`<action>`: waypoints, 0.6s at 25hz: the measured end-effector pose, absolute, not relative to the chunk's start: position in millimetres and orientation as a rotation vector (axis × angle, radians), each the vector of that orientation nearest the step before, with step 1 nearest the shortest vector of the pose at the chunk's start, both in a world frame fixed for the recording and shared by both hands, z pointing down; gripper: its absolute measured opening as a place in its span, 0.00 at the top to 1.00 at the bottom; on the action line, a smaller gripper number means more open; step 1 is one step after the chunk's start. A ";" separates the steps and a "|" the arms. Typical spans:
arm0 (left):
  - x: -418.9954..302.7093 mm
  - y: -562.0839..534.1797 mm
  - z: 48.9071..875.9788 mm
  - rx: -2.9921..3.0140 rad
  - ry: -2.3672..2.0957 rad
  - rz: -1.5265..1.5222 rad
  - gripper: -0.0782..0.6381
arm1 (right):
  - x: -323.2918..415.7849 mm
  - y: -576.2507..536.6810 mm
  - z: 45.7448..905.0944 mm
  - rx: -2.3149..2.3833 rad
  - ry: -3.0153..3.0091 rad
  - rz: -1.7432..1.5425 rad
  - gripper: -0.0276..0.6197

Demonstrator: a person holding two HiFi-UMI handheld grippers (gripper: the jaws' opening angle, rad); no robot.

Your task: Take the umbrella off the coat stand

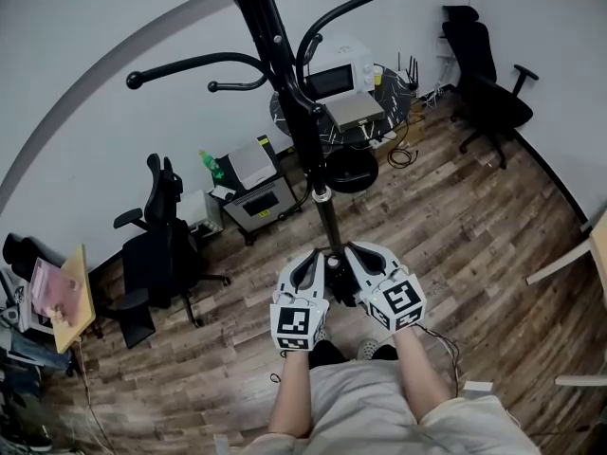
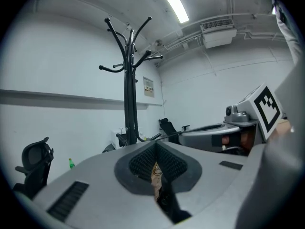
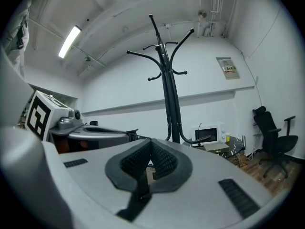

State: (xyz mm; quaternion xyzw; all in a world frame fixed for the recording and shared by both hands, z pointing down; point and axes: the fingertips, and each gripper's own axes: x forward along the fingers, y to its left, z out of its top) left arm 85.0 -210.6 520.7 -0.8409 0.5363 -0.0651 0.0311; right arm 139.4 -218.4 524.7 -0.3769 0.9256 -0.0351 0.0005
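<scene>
Two grippers are held side by side, the left gripper (image 1: pixel 313 257) and the right gripper (image 1: pixel 353 251), both clenched on nothing. Between their tips runs the lower pole of the black coat stand (image 1: pixel 285 64), above the wooden floor (image 1: pixel 455 226). The umbrella cannot be told apart from the stand's dark pole.

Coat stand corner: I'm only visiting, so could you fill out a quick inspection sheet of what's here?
Surface: wooden plank floor; no worktable.
Job's things: coat stand, hooks bare; umbrella: nothing seen.
Clutter: microwave, green bottle.
Grippers: left gripper and right gripper both shut, empty, side by side facing the stand.
Cables: loose cables on the floor.
Surroundings: white wall, black office chairs.
</scene>
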 end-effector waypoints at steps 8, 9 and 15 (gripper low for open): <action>95.1 -205.9 529.7 -2.602 1.621 -0.236 0.86 | 145.2 -211.6 536.1 -1.194 2.926 -0.118 0.94; 96.7 -204.9 530.0 -2.601 1.617 -0.239 0.86 | 145.9 -210.7 535.9 -1.191 2.928 -0.115 0.94; 99.3 -203.4 532.5 -2.606 1.613 -0.245 0.86 | 153.2 -209.3 535.8 -1.213 2.916 -0.109 0.94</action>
